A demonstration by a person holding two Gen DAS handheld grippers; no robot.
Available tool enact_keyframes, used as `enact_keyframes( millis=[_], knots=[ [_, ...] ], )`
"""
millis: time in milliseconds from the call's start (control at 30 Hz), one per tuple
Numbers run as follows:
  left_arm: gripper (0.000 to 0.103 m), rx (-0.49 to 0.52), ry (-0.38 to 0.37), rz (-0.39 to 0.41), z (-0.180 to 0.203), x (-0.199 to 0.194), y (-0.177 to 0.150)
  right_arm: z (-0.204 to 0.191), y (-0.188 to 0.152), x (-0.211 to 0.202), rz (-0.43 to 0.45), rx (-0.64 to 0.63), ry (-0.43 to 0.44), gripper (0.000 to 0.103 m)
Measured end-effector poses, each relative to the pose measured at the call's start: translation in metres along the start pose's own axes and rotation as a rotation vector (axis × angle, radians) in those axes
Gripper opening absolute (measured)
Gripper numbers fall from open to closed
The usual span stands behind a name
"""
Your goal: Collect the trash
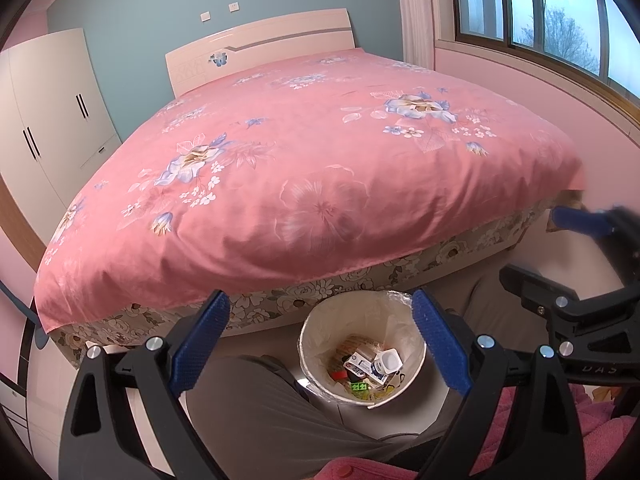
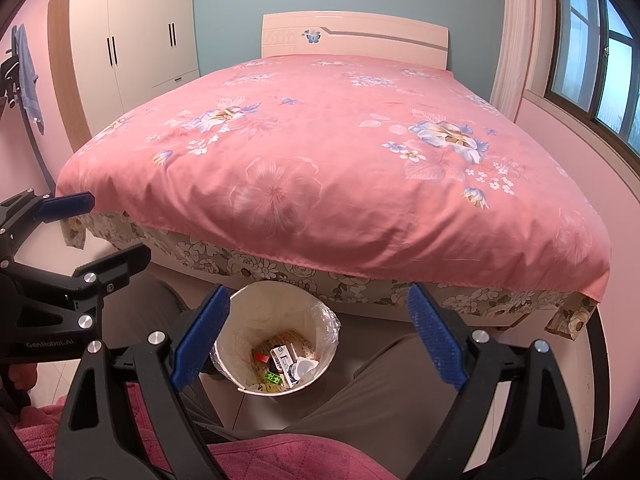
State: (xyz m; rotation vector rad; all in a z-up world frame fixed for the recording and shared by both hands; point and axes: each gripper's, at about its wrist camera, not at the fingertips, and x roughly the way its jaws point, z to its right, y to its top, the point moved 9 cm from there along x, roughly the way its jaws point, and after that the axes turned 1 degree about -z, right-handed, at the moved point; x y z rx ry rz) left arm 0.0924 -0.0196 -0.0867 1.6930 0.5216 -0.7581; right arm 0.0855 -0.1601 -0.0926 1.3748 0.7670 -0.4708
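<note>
The trash bin [image 1: 362, 350], a round white pail with a clear liner, stood on the floor at the foot of the bed, between the person's 2 knees. Inside it lay a small white carton [image 1: 362, 367], a white bottle with a cap [image 1: 387, 361], a red piece [image 1: 338, 375] and a green toy block [image 1: 359, 387], piled together at the bottom. In the right wrist view the same bin [image 2: 276, 344] sat just below the hem of the floral bed skirt [image 2: 280, 270].

The left gripper [image 1: 322, 344] hung above the bin with its 2 blue-padded jaws spread wide and nothing between them. The right gripper [image 2: 318, 338] hung beside it, jaws likewise spread wide and empty. Each gripper showed at the edge of the other's view.

Grey trouser legs [image 1: 260, 408] flanked the bin, and a pink quilted garment [image 2: 272, 460] filled the lower edge. The pink flowered bedspread [image 2: 320, 160] covered the bed, with a pale headboard [image 2: 354, 38] behind, a white wardrobe [image 2: 136, 36] to the left and a window [image 1: 540, 12] on the right.
</note>
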Motion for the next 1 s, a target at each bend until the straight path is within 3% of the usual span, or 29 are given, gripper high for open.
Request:
enact_keyframes(
  millis=[367,1000],
  knots=[
    [0.094,-0.004,-0.036,-0.025,0.0064,0.0055,-0.0066,-0.0057,-0.0062,0.0006,-0.008,0.004,0.004,0.089],
    [0.094,-0.006,-0.008,-0.01,0.0019,0.002,-0.0047,-0.001,-0.0081,0.0002,-0.003,0.015,0.0,0.089]
  ],
)
